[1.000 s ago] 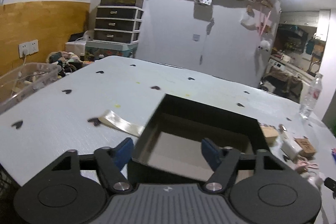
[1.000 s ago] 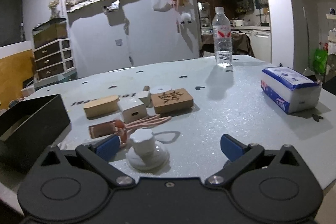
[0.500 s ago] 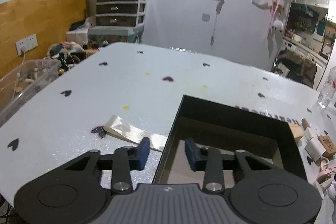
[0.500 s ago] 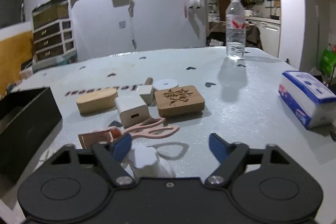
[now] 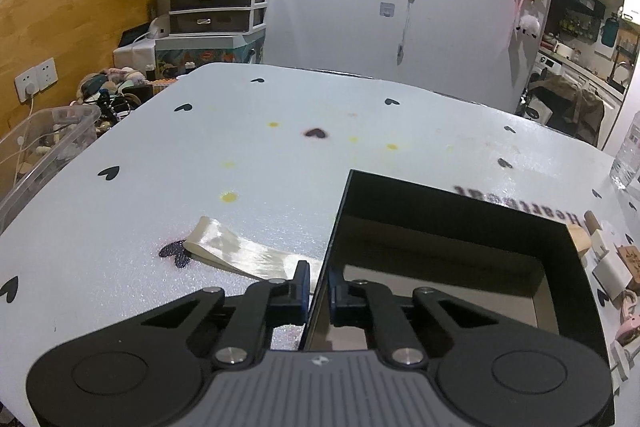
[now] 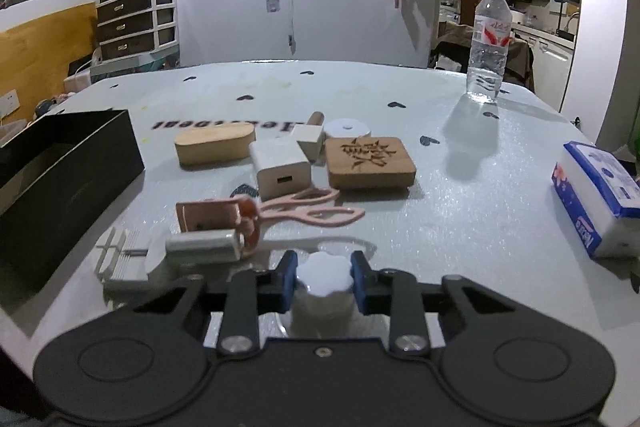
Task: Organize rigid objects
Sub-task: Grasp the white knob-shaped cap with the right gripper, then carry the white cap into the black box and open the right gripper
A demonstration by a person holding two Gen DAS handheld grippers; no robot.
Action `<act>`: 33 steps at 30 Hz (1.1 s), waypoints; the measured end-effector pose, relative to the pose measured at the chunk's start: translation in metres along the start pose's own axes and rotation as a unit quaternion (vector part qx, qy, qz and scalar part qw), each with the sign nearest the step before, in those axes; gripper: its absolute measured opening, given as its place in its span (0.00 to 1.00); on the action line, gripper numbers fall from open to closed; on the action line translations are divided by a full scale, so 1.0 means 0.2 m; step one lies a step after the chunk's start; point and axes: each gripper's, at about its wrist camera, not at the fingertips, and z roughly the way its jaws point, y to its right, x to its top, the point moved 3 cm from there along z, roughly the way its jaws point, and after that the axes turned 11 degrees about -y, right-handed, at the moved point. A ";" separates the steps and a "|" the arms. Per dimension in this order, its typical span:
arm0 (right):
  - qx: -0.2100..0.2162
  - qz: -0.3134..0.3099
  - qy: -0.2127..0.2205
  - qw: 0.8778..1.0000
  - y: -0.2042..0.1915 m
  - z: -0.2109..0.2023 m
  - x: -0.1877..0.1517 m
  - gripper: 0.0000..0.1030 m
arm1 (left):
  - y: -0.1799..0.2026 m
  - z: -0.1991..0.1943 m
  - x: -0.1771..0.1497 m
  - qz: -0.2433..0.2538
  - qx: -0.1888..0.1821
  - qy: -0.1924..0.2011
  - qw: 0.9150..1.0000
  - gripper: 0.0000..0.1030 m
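A black open box (image 5: 452,219) lies on the white table; it also shows at the left of the right wrist view (image 6: 68,163). My left gripper (image 5: 318,285) is shut on the box's left wall. My right gripper (image 6: 324,277) is shut on a white scalloped knob (image 6: 324,277) standing on a round base. Beyond it lie pink scissors (image 6: 316,207), a white charger (image 6: 280,171), a carved wooden block (image 6: 368,163), an oval wooden piece (image 6: 214,145), a white disc (image 6: 346,127), a copper-coloured clip (image 6: 208,215) and a white plastic piece (image 6: 200,247).
A water bottle (image 6: 489,47) stands at the far right. A tissue pack (image 6: 600,195) lies at the right edge. A strip of shiny tape (image 5: 248,255) lies left of the box. A clear bin (image 5: 44,151) sits beyond the table's left edge.
My left gripper has closed onto the box's left wall. My right gripper has moved forward over the white knob and closed on it.
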 end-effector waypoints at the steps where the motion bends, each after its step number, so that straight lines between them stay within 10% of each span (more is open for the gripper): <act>1: 0.001 -0.002 -0.002 1.000 0.00 0.00 0.00 0.28 | 0.00 0.00 0.00 0.002 -0.001 -0.001 1.000 0.07; 17: 0.145 -0.139 0.117 0.973 -0.44 -0.15 0.59 0.28 | 0.03 -0.04 -0.05 0.006 -0.013 0.002 1.000 0.02; 26: 0.266 -0.238 0.045 0.933 -1.05 0.06 0.80 0.28 | 0.03 -0.04 -0.04 0.012 -0.027 0.003 1.000 0.03; 33: 0.283 -0.259 -0.025 0.923 -1.37 0.24 0.79 0.28 | 0.06 -0.02 -0.04 0.030 -0.049 0.001 0.998 0.03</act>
